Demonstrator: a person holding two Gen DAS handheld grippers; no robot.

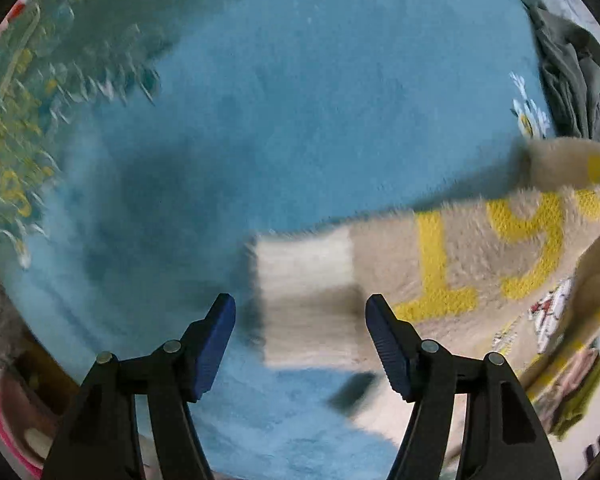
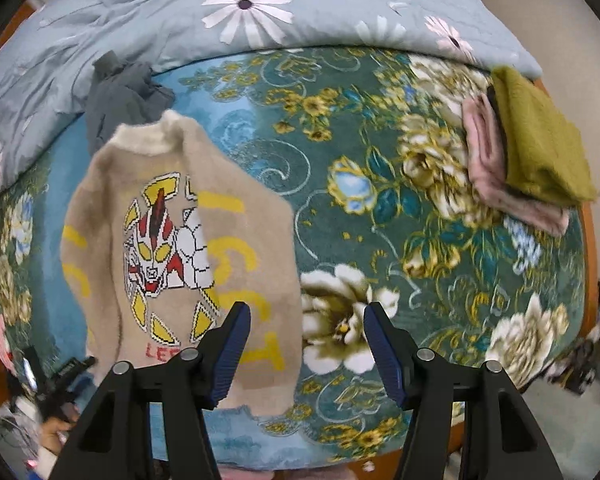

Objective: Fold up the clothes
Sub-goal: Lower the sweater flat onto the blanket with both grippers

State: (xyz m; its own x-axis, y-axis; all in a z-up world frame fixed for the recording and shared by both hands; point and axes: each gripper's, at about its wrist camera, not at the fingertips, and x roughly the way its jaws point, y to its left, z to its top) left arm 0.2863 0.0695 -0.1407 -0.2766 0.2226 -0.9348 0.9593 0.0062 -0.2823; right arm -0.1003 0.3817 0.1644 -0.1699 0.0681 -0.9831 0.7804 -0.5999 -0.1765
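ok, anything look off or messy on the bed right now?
Only a crumpled grey garment bunched above the collar of the beige sweater, unfolded, unlike the neat olive and pink stack at the far right. The sweater lies flat with one sleeve folded across. Both hand-held grippers are open and empty.

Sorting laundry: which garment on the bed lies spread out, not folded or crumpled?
The beige sweater with the cartoon hero; the olive and pink pieces are folded, the grey crumpled.

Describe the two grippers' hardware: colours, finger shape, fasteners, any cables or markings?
Both look identical. The left gripper and the right gripper each have black angular plastic linkage arms with cut-out windows, joined by round silver pins. The fingers end in dark blue ribbed pads, wedge-shaped and tapering to the tip. No cables, labels or sleeves show in either wrist view.
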